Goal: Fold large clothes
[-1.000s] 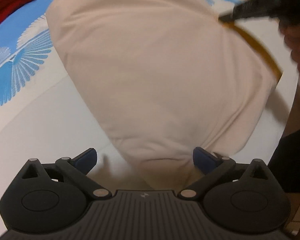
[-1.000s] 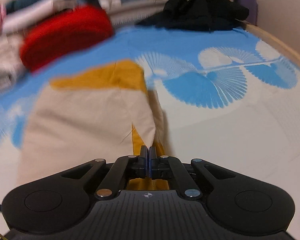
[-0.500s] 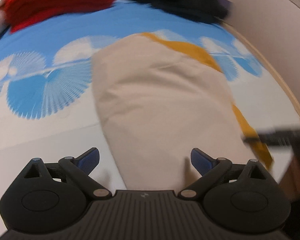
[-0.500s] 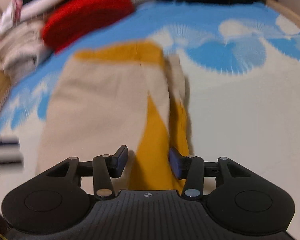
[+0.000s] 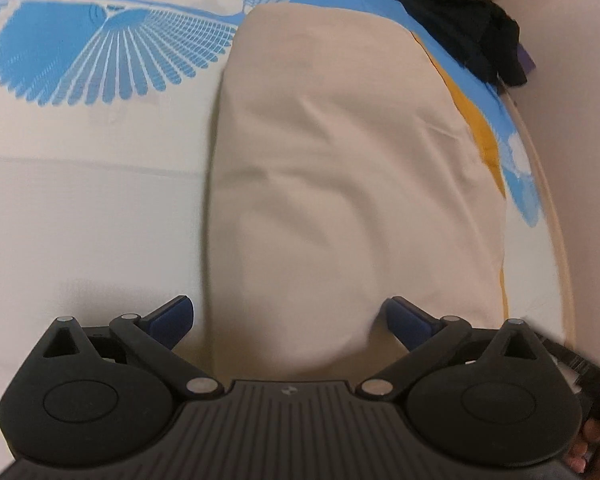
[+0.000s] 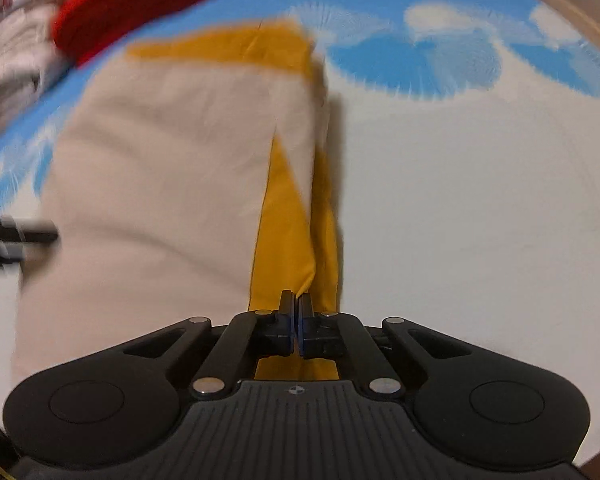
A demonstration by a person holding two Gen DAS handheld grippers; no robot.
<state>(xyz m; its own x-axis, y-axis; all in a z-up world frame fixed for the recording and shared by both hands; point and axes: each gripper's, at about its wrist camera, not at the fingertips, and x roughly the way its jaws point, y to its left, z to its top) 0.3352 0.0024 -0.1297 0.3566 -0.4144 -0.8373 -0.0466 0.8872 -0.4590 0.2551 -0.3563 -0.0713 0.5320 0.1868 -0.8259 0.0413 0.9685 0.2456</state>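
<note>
A large beige and mustard-yellow garment (image 5: pixel 340 184) lies folded lengthwise on the bed; it also shows in the right wrist view (image 6: pixel 168 184). My left gripper (image 5: pixel 290 316) is open, its blue pads either side of the garment's near end, which bulges up between them. My right gripper (image 6: pixel 296 312) is shut on the yellow edge (image 6: pixel 288 220) of the garment at its near right corner. The left gripper shows blurred at the left edge of the right wrist view (image 6: pixel 16 236).
The bedsheet (image 5: pixel 80 208) is white with blue fan prints. A red garment (image 6: pixel 140 4) and a stack of folded clothes (image 6: pixel 8 60) lie at the far left, dark clothes (image 5: pixel 472 28) at the far end. The bed's wooden edge (image 5: pixel 556 208) runs along the right.
My right gripper opened half a second ago and has now shut again on the yellow edge. My left gripper stayed open and swung to face along the garment.
</note>
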